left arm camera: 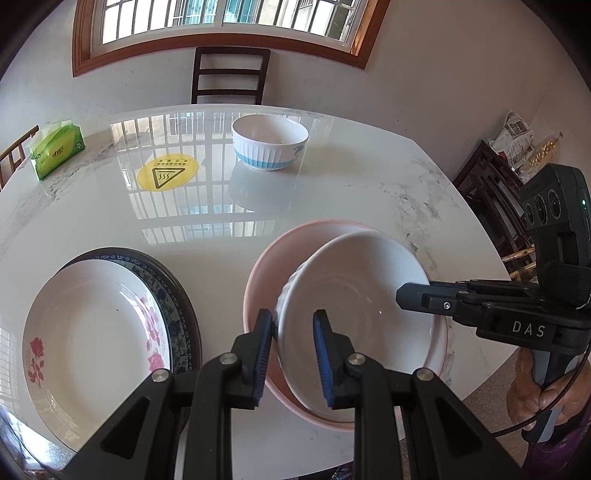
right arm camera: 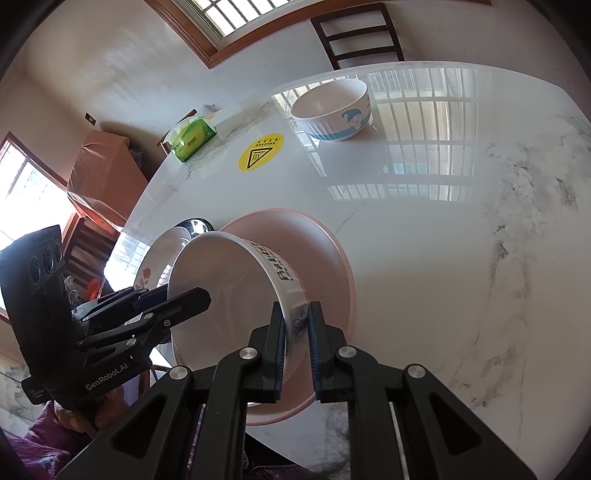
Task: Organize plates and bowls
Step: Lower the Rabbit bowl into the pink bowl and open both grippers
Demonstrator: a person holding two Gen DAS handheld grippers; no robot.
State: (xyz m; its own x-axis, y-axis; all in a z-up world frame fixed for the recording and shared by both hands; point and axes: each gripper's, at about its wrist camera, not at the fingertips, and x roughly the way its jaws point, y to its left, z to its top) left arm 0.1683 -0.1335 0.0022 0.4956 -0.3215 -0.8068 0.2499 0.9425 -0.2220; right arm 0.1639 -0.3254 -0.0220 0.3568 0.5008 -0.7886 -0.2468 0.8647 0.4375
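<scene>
Both the left gripper point(left arm camera: 293, 354) and the right gripper point(right arm camera: 297, 345) grasp the tilted white bowl point(left arm camera: 354, 314) by its rim, over the pink plate point(right arm camera: 325, 258).

Home dining room — marble table point(left arm camera: 332, 206); wooden chair point(left arm camera: 229, 75); barred window point(left arm camera: 221, 14).

Both tools point(left arm camera: 291, 354) point(right arm camera: 296, 347) clamped, angled downward

White lettered bowl point(left arm camera: 354, 295) sits tilted in wide pink bowl point(left arm camera: 266, 273), nr table's point(left arm camera: 369, 184) front edge. Left of it: floral plate point(left arm camera: 92, 332) on dark-rimmed plate point(left arm camera: 173, 291), apparently. Behind: blue-striped bowl point(left arm camera: 269, 142); far left, green tissue pack point(left arm camera: 57, 151).
</scene>
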